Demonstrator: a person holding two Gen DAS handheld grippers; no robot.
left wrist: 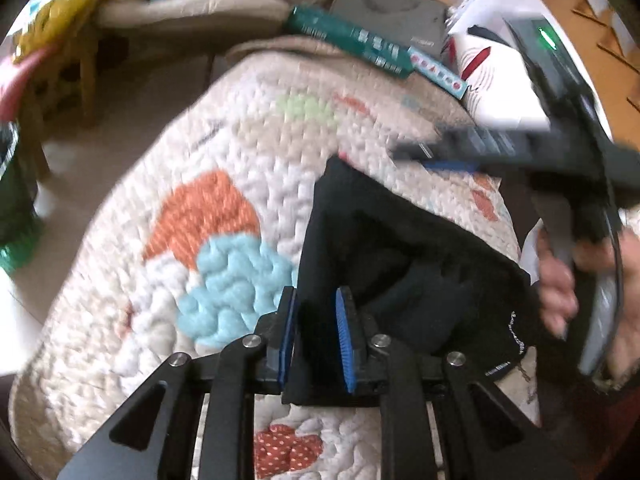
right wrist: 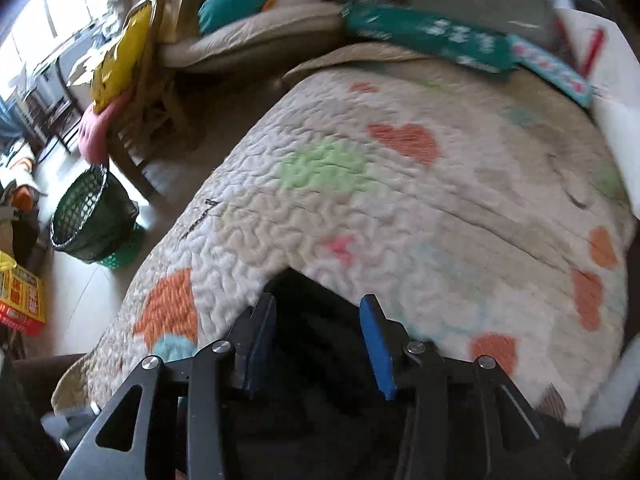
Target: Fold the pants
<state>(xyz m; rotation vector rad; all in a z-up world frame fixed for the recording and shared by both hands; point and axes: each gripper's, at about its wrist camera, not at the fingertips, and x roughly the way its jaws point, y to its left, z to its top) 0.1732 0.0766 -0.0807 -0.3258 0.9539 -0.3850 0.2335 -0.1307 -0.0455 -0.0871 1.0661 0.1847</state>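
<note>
The black pants (left wrist: 400,240) lie bunched on a quilted cover (left wrist: 240,140) with coloured patches. My left gripper (left wrist: 316,292) is at their near left corner. Its blue pads stand close together, shut on a fold of the black cloth. My right gripper (left wrist: 424,156), blurred, hangs over the quilt beyond the far edge of the pants, held by a hand (left wrist: 556,280). In the right wrist view the right gripper (right wrist: 318,304) is open, its blue pads wide apart. The black pants (right wrist: 316,344) lie beneath the gap, and neither pad presses on them.
A green book (left wrist: 352,40), a grey box (left wrist: 388,4) and white papers (left wrist: 500,60) crowd the far edge of the quilt (right wrist: 400,200). On the floor to the left stand a green mesh basket (right wrist: 92,216), a wooden chair with a yellow bag (right wrist: 120,52), and a red and yellow box (right wrist: 20,300).
</note>
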